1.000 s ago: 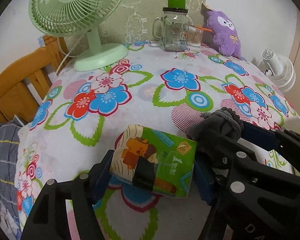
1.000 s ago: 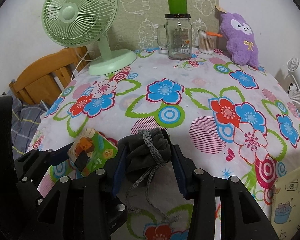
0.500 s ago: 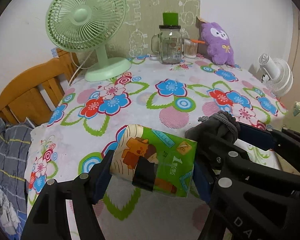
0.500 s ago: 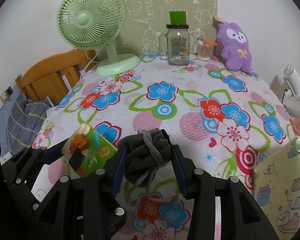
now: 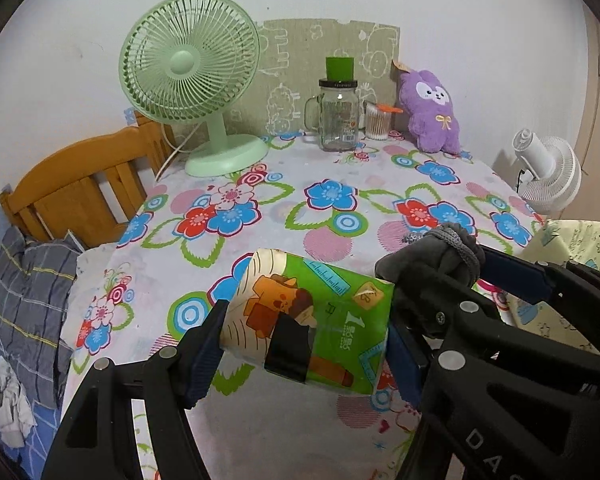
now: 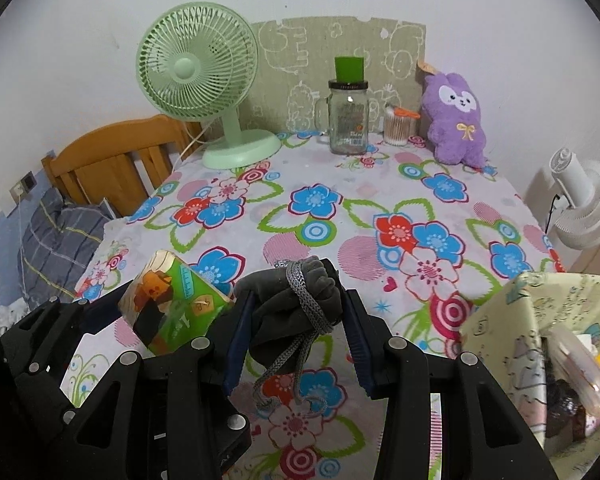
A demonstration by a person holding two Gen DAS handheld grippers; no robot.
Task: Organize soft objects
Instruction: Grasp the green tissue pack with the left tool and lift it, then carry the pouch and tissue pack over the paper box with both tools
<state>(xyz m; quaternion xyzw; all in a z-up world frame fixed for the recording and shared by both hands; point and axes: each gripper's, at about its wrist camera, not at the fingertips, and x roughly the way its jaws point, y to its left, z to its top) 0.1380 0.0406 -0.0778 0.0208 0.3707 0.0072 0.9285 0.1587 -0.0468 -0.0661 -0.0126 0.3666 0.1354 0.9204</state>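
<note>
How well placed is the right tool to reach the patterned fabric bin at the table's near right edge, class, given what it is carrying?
Probably yes. The right tool, clamped on the grey drawstring pouch, has the bin just to its right with nothing between. The left tool, holding the tissue pack, sits on the opposite side.

At the back of the worktop (image 6: 380,200), against the wall, stand in a row from left to right a desk fan (image 6: 198,80), a glass jar (image 6: 348,118), a small cup of cotton swabs (image 6: 396,130) and a plush toy (image 6: 456,120), with a board (image 6: 300,60) propped upright behind them. A wooden chair (image 6: 112,160) stands beyond the worktop's left edge, a second fan (image 6: 584,204) beyond its right edge, and an open box (image 6: 540,360) sits at the near right. Above the near part of the worktop, the left tongs (image 5: 304,340) hold a tissue pack (image 5: 312,320) and, just to their right, the right tongs (image 6: 296,320) hold a drawstring pouch (image 6: 292,308), its cord hanging down.
</note>
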